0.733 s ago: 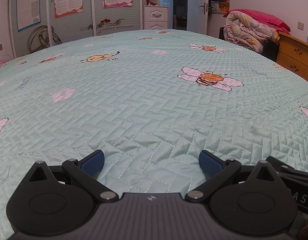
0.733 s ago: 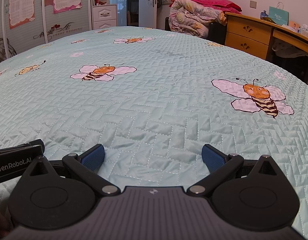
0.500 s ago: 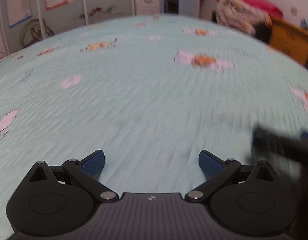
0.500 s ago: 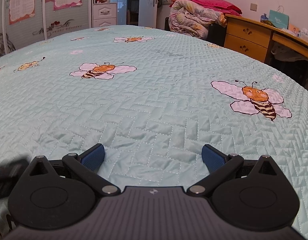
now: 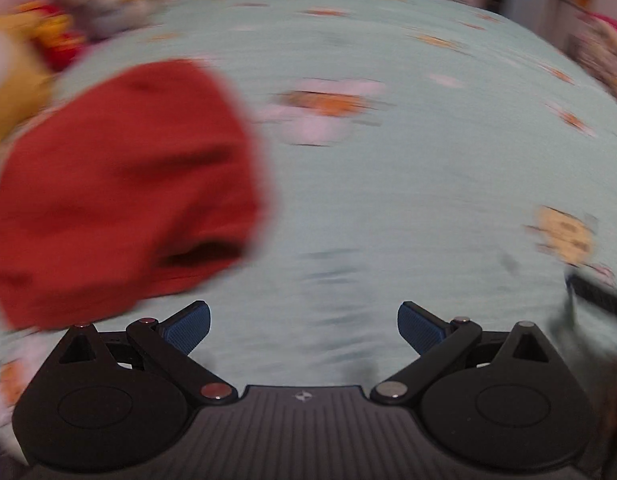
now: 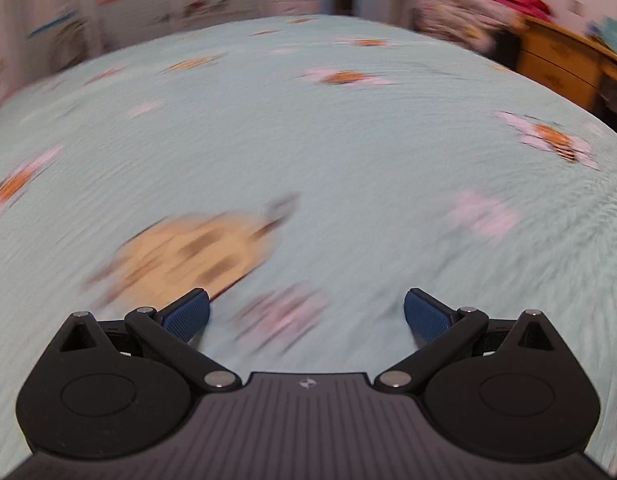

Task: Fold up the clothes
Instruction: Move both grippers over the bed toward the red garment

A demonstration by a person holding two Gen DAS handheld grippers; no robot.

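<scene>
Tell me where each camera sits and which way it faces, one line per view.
Left wrist: mounted behind the left tongs, aimed forward and low across the bedspread toward a red garment at the left; its own open blue-padded fingers show, plus a dark blurred object at the right edge.
Right wrist: mounted behind the right tongs, aimed across the bed toward a wooden dresser at the far right; only its open fingers show.
Shared: the same bee-print bedspread, both views motion-blurred.
</scene>
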